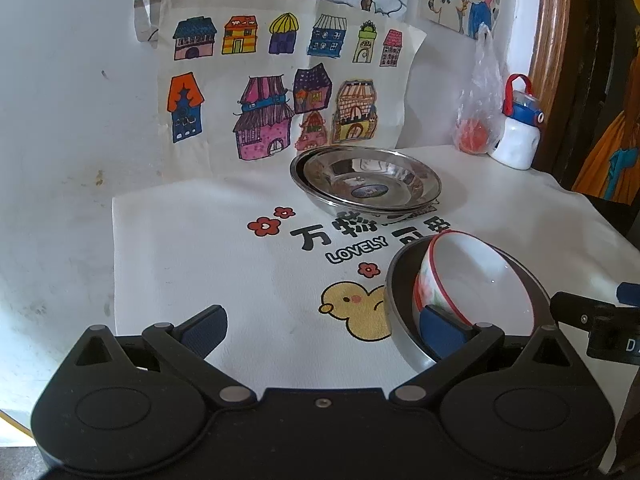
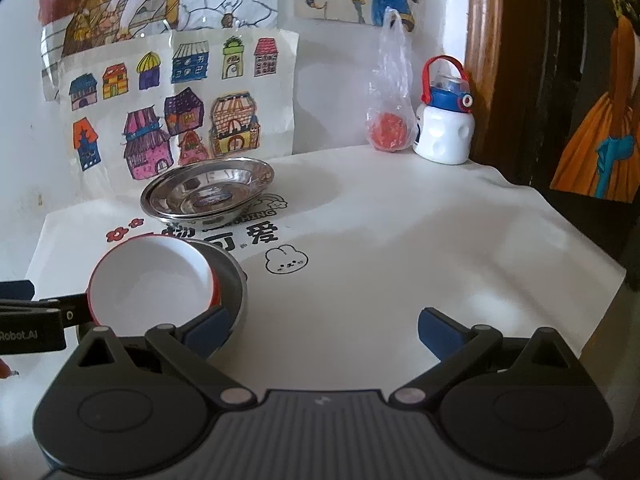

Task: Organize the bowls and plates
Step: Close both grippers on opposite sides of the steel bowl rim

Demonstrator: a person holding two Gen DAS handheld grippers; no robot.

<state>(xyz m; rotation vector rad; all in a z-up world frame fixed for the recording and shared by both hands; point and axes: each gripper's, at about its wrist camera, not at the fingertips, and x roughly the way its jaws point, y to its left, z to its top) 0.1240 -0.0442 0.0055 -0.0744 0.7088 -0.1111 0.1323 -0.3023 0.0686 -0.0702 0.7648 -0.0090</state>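
We've got the steel plates (image 1: 366, 182) already stacked at the back of the table (image 2: 400, 240), near the wall. The red-rimmed bowl (image 1: 476, 276) sits tilted inside a steel bowl (image 2: 236, 276), so nesting's nearly done. Left gripper (image 1: 320, 332) and right gripper (image 2: 324, 330) both hang spread wide, holding nothing. Loads of room on the right before the edge.

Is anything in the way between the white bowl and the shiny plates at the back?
Nothing visible. The white bowl sits tilted in a metal bowl, and only bare printed tablecloth lies between it and the stacked steel plates.
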